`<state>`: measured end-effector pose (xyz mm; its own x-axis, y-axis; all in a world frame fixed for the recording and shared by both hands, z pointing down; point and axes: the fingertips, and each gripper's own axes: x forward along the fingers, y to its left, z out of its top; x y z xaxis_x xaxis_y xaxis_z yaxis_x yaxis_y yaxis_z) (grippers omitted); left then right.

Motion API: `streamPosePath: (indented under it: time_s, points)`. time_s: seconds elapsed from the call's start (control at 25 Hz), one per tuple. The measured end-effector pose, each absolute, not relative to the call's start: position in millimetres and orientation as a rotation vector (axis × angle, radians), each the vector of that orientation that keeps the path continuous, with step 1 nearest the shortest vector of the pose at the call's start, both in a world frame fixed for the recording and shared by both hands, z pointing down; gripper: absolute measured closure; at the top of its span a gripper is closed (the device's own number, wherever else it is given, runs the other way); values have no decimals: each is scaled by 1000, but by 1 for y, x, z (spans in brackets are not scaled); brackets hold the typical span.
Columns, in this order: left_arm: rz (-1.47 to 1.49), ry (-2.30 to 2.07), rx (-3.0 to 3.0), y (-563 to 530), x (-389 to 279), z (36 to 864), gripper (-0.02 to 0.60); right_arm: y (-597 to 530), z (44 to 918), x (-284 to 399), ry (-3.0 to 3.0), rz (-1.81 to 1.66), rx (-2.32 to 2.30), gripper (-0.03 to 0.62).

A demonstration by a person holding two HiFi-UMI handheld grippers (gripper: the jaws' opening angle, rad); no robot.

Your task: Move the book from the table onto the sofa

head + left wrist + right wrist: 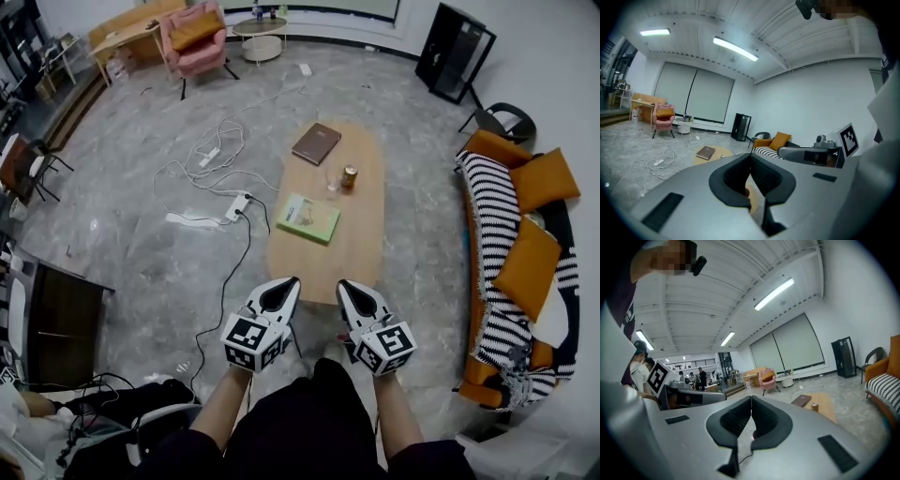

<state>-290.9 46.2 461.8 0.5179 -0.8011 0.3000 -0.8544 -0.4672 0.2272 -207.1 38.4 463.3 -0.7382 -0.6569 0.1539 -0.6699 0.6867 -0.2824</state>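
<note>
A brown book point(316, 143) lies at the far end of the oval wooden table point(361, 248). A green book point(308, 218) lies nearer, on the table's left half. The sofa point(489, 202), with a striped cover and orange cushions, runs along the right. My left gripper point(284, 285) and right gripper point(349, 287) hang side by side just short of the table's near end, both shut and empty. The left gripper view has the brown book point(705, 153) beyond its closed jaws. In the right gripper view the same book point(801, 400) lies ahead on the table.
A glass point(333, 181) and a can point(349, 177) stand mid-table between the books. White cables and power strips point(214, 192) trail over the floor left of the table. A pink armchair point(195, 37), a round side table point(261, 37) and a black cabinet point(455, 52) stand at the back.
</note>
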Motion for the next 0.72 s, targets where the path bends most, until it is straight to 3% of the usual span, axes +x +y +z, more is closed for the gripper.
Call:
streamPosePath:
  time_s: [0.72]
  points:
    - [258,-1381,2331,-81,-313,493,566,-105,497,-216,-2788,632,1129,571]
